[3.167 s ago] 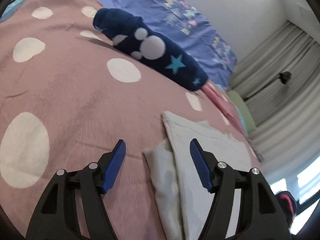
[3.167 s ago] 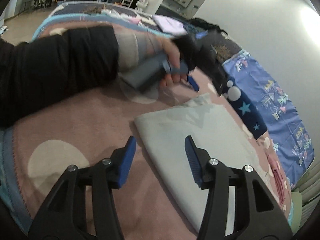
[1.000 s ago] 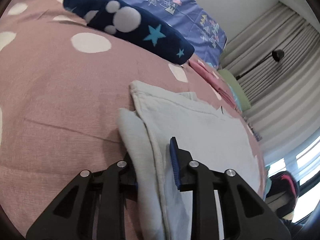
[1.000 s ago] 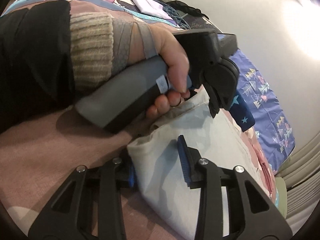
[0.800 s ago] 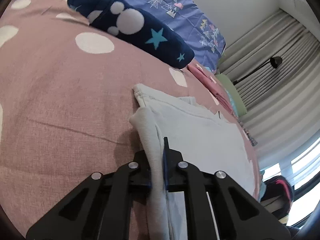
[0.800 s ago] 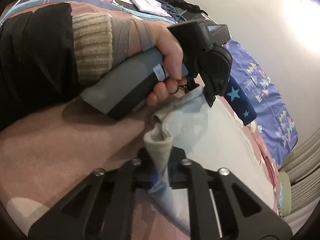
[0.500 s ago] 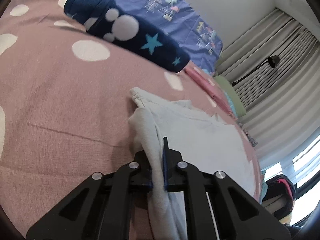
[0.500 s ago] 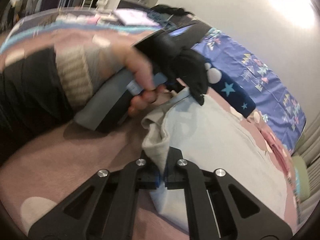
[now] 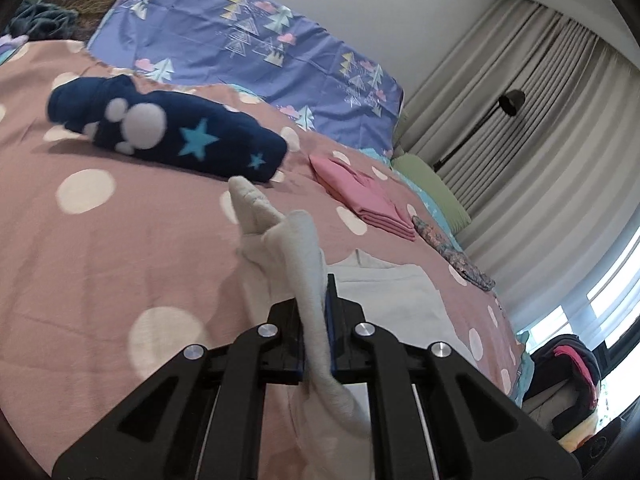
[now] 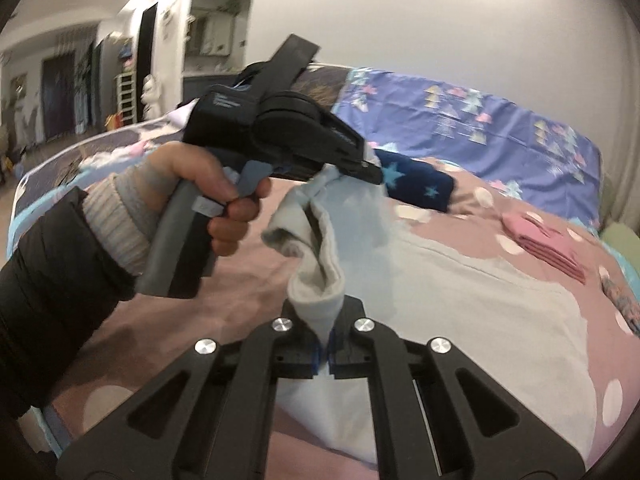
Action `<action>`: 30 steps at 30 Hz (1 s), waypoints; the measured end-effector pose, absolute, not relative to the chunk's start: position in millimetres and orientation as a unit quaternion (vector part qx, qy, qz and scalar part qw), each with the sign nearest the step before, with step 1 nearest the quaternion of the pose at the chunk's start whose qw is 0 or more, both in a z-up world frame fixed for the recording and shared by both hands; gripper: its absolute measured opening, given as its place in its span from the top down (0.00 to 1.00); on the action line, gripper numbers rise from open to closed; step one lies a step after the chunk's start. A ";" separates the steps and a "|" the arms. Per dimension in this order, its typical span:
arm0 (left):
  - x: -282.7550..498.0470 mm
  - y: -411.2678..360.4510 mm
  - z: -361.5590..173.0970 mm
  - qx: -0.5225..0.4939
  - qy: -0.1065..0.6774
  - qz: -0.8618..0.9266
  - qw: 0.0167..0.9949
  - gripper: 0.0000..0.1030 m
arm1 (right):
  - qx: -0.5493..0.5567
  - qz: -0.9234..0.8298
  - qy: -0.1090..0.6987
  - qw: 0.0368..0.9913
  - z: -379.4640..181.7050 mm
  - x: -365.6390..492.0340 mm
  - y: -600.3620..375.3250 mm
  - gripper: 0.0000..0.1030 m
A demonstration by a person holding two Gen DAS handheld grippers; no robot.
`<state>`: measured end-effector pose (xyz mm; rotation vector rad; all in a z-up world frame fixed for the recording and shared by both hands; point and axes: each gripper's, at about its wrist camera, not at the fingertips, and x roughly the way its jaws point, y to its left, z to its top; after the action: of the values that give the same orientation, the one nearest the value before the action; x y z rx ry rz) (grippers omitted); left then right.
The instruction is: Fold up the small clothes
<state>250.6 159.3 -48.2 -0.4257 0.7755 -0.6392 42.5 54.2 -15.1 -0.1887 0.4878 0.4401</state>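
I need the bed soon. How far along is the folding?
Done: folded pink clothes and a navy star garment lie on the bedspread. In hand: left gripper and right gripper pinch the pale grey garment. Left: completing its fold.

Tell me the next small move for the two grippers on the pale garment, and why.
Probably carry the pinched edge forward over the part lying flat. Both the left gripper and the right gripper are shut on the pale garment, its near edge is lifted off the pink bedspread, and the rest lies spread ahead.
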 end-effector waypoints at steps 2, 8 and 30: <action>252.9 142.1 -41.4 -0.191 0.375 -0.305 0.854 0.93 | -0.064 0.208 0.248 0.944 -14.3 46.0 29.6 0.98; 255.9 68.0 -23.9 -0.150 0.390 -0.315 0.852 0.93 | 0.019 0.194 0.253 0.948 -14.3 43.7 -45.8 0.97; 260.2 -159.5 -57.2 0.004 0.460 -0.324 0.826 0.93 | 0.208 0.124 0.316 0.917 -75.9 28.8 -231.9 0.97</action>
<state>260.2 -159.5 -57.2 0.0085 0.9773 -0.6892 28.8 -231.9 -75.9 0.4280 0.6496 0.2541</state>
